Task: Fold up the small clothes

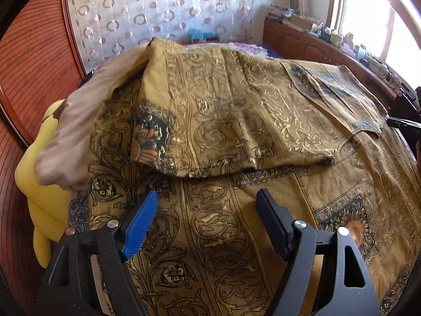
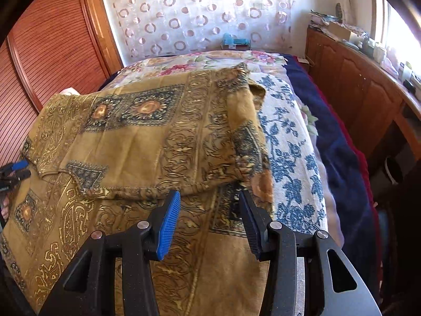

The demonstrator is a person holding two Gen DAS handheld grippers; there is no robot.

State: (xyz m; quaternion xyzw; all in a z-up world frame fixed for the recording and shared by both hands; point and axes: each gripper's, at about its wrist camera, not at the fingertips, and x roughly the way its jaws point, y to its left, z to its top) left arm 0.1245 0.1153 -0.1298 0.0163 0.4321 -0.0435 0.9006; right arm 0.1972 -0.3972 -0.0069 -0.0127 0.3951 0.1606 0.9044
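Left gripper (image 1: 206, 202) wide open, right gripper (image 2: 209, 200) half open, both empty, just short of folded mustard garment (image 1: 223, 121) on bed (image 2: 294, 142); patterned curtain (image 2: 200, 13) beyond.

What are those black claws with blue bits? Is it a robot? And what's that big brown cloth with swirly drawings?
Not a robot. A person holds one pinching tool in each hand, and each tool has a small camera looking along its two fingers. One picture comes from the left gripper, the other from the right gripper. The blue bits are soft pads for gripping.

The brown patterned garment is spread on a bed, with its far part already folded over towards us. Beside it lies a white and blue flowered blanket, and something yellow peeks out at one side.

Both grippers are open and hold nothing. They hover just above the cloth, near the folded edge.
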